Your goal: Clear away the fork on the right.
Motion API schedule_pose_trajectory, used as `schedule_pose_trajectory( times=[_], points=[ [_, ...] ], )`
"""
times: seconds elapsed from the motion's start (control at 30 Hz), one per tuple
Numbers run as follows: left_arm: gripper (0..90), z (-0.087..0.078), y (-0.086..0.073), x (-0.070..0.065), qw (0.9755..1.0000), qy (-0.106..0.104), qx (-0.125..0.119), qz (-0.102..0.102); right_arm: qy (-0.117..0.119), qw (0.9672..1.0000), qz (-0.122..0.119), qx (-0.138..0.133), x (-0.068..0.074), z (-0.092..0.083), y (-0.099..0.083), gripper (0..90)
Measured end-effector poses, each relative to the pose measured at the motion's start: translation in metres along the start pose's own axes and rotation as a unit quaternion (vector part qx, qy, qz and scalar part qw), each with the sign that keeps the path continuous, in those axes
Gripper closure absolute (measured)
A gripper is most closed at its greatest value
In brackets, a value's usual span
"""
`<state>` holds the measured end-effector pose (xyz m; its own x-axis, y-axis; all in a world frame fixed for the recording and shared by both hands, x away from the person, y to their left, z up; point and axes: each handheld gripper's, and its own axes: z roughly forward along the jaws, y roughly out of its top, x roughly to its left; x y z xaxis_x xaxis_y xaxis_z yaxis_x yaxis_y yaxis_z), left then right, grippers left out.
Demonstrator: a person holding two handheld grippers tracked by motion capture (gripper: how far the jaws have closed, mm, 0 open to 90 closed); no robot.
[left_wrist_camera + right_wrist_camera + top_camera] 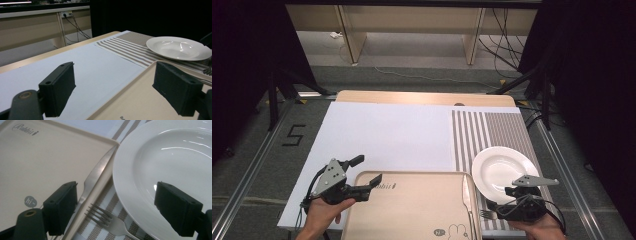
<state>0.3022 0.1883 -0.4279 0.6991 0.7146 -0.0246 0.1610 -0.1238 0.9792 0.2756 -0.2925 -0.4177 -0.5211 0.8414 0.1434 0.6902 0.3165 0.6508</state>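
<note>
A beige tray (412, 210) marked "Rabbit" lies at the table's near edge. My left gripper (366, 170) is open at the tray's far-left corner, one jaw over the tray (140, 100) and the other over the white sheet (87, 67). To the right, a white deep plate (503, 171) rests on a striped placemat (489, 127). My right gripper (511, 196) is open at the plate's near rim. In the right gripper view a fork (107, 220) lies between the jaws on the placemat, and the right jaw hangs over the plate (170, 167). A knife (96, 176) lies along the tray's right edge.
A white sheet (387, 135) covers most of the wooden table (422, 97). Dark curtains and stand legs flank the table, cables (504, 45) run over the floor behind it, and a "5" (293, 135) is marked on the floor at left.
</note>
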Motion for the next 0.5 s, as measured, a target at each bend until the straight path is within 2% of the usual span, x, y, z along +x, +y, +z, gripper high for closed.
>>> schedule_pose_trajectory(
  times=[0.03,0.1,0.13,0.17,0.3,0.4,0.43,0.5],
  points=[
    [16.9,-0.001,0.0,-0.001,1.0,0.003,0.004,0.001,0.005,1.0,-0.002,-0.001,-0.002,-0.001,-0.001,19.6],
    [16.9,-0.001,0.0,-0.001,1.0,0.001,0.003,0.002,-0.003,1.0,0.008,-0.005,-0.002,-0.002,-0.003,19.6],
    [16.9,-0.001,0.001,-0.001,1.0,0.001,0.003,0.004,0.0,0.9999,-0.001,-0.011,-0.004,-0.002,-0.004,19.6],
    [16.9,-0.001,0.001,-0.001,1.0,-0.001,0.003,0.005,-0.006,0.9999,0.006,-0.007,-0.004,-0.003,-0.004,19.6],
    [16.9,-0.002,0.001,-0.002,1.0,-0.002,0.003,0.007,-0.018,0.9998,0.006,0.003,-0.007,-0.009,-0.007,19.4],
    [16.9,-0.003,0.0,-0.001,1.0,0.0,0.002,0.005,-0.025,0.9996,0.009,-0.008,-0.013,-0.01,-0.011,19.4],
    [16.9,-0.003,0.0,-0.001,1.0,0.001,0.002,0.004,-0.027,0.9994,0.021,0.003,-0.013,-0.012,-0.01,19.4],
    [16.9,-0.002,0.001,-0.001,1.0,0.0,0.002,0.005,-0.035,0.9992,0.018,-0.003,-0.016,-0.013,-0.012,19.4]
  ],
)
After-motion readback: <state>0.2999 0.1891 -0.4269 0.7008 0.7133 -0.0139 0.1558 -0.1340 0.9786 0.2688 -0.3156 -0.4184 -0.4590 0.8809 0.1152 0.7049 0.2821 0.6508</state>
